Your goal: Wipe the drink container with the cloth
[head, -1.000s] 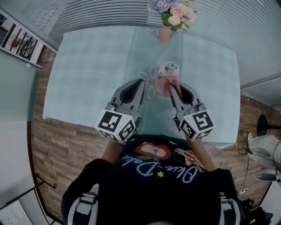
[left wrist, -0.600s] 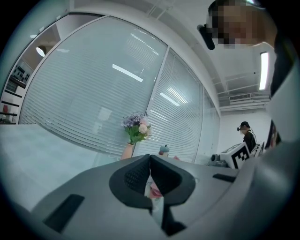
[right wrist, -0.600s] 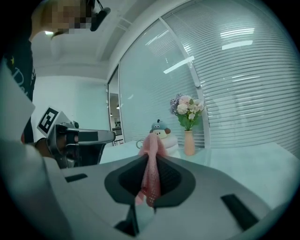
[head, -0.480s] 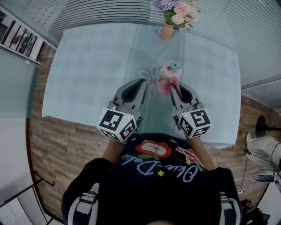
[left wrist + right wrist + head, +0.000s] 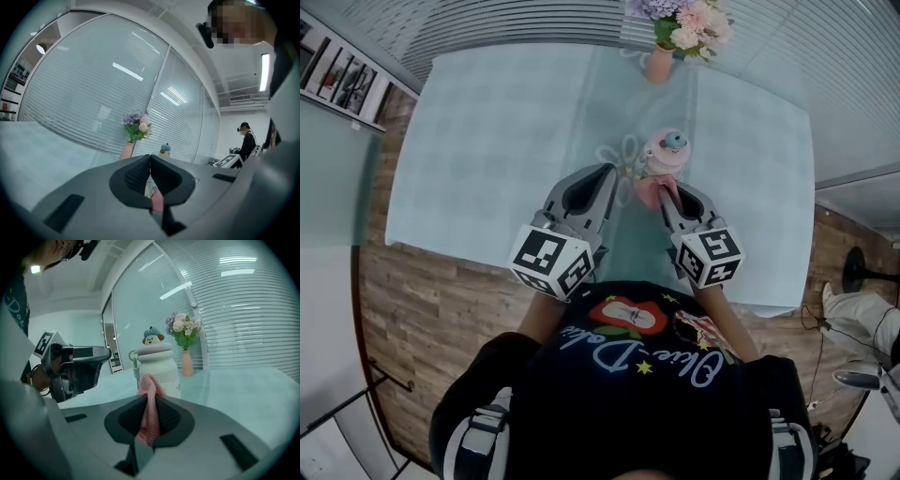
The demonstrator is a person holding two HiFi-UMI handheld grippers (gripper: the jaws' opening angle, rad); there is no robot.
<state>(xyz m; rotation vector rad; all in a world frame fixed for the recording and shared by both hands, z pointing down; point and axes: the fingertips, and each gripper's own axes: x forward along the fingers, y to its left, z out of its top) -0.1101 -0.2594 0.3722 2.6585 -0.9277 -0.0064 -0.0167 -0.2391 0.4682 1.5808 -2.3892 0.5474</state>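
The drink bottle (image 5: 665, 154) stands upright on the counter (image 5: 487, 141), on its central runner. It is a white, rounded cylinder with a pink lid, a small figurine on top and a loop at its side. The pink cloth (image 5: 149, 414), a soft open-weave fabric, is bunched just at the bottle's near side. Whether the two touch cannot be told.

The right claw (image 5: 149, 400) is clamped on the cloth, which stands in a fold between the textured black pads and rises above them. This claw points forward and slightly left at the bottle. The left claw (image 5: 150, 158) has its jaws closed tip to tip and angles in from the left, ending near the bottle. The person's forearms run back to the torso, with the marker cubes nearest the body.

Against one second earlier, both claws hold nearly the same pose; the right marker cube lies slightly nearer the bottle.

A pink vase of flowers (image 5: 659, 58) stands at the far counter edge. The counter covering is pale green and checked, and the floor (image 5: 441, 309) is wood plank.
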